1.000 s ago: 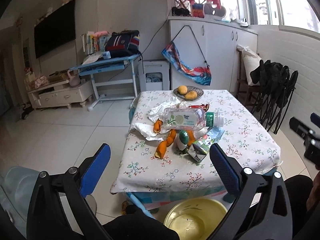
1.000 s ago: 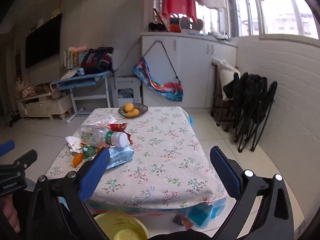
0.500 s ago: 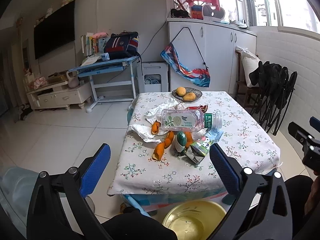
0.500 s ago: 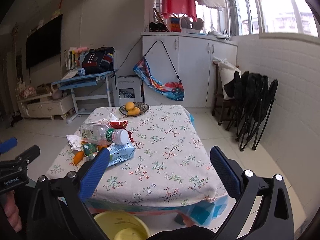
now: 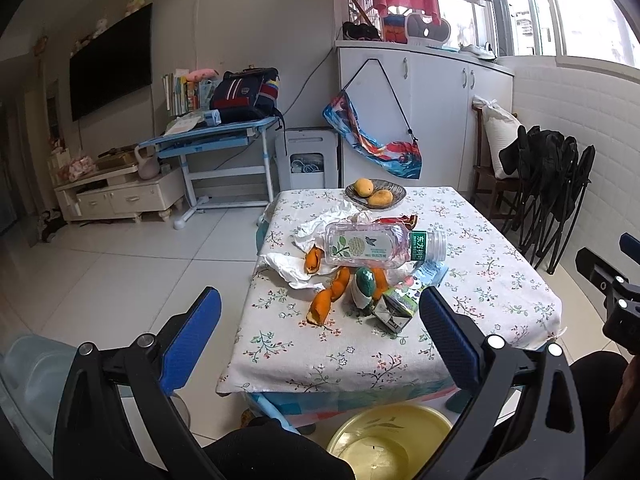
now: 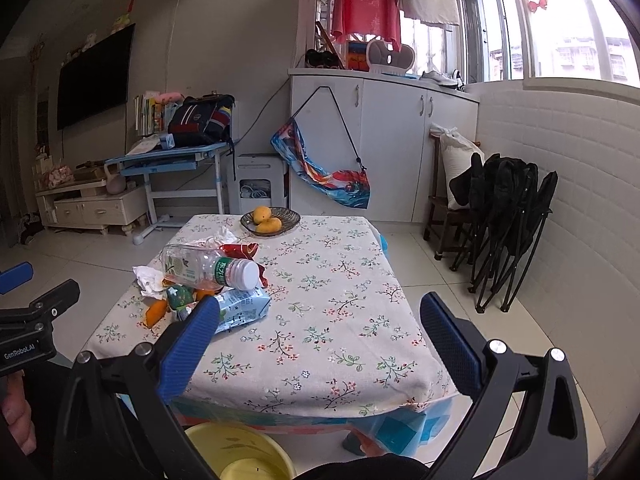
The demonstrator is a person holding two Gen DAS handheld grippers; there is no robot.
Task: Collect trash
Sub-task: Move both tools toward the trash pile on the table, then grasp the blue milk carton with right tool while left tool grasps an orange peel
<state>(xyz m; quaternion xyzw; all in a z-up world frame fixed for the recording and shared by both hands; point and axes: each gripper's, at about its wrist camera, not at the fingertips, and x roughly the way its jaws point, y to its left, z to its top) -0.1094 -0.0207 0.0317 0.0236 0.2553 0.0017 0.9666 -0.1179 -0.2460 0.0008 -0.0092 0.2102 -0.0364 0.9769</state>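
A low table point(image 5: 500, 280) under a flowered cloth carries a heap of trash point(image 5: 360, 264) and a fruit dish point(image 5: 394, 192)

Bottle point(image 5: 380, 245) atop trash pile on table point(image 5: 500, 280), fruit plate point(image 5: 394, 191) behind, basin point(image 5: 384, 440) below

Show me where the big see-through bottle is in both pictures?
Left wrist view: the bottle lies on its side in the middle of the picture, on top of the trash pile, cap pointing right.
Right wrist view: the bottle is left of centre, cap pointing toward the camera.
Shared landmark: the fruit plate at the table's far edge, behind the bottle.
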